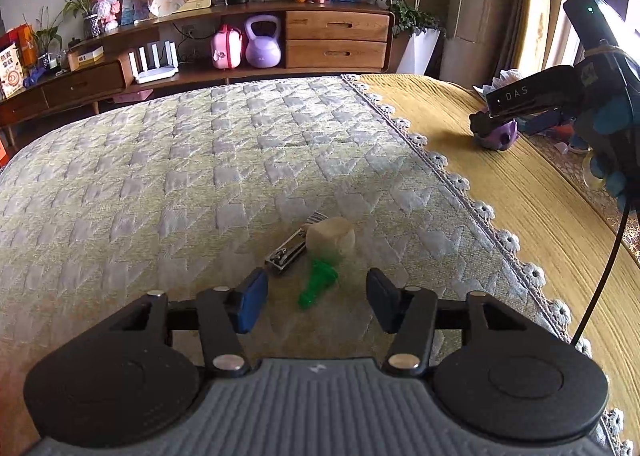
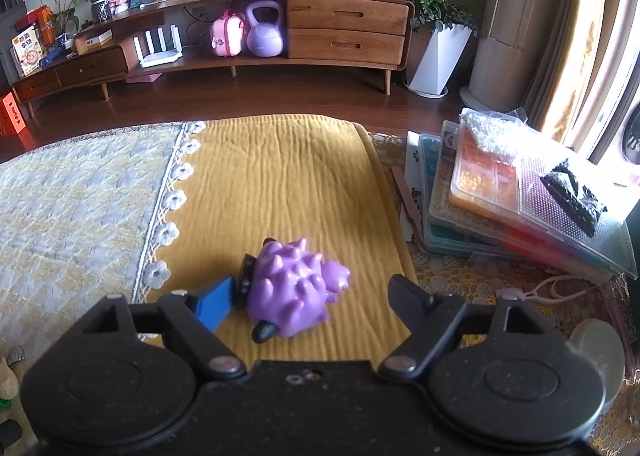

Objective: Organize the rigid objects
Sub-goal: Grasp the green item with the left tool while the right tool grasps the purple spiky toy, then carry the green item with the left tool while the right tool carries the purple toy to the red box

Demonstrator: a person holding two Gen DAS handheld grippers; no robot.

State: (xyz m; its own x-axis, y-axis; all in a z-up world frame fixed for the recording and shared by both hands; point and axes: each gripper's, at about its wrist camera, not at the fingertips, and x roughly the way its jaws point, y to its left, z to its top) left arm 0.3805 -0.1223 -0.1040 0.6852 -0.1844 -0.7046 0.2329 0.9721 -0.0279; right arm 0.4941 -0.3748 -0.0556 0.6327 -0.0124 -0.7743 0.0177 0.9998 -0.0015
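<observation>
Item: purple spiky toy, lying on the yellow cloth, just right of that cloth's lace-trimmed edge. Judged light, hard plastic, slick; best taken across the body flanks, clear of the black wheels.
Right gripper: released, jaws spread around the toy, left pad touching or nearly so.
Left gripper: released, over green piece, cream block, nail clipper, well left of the cloth on the quilted cover.
Room: wooden sideboard beyond
</observation>
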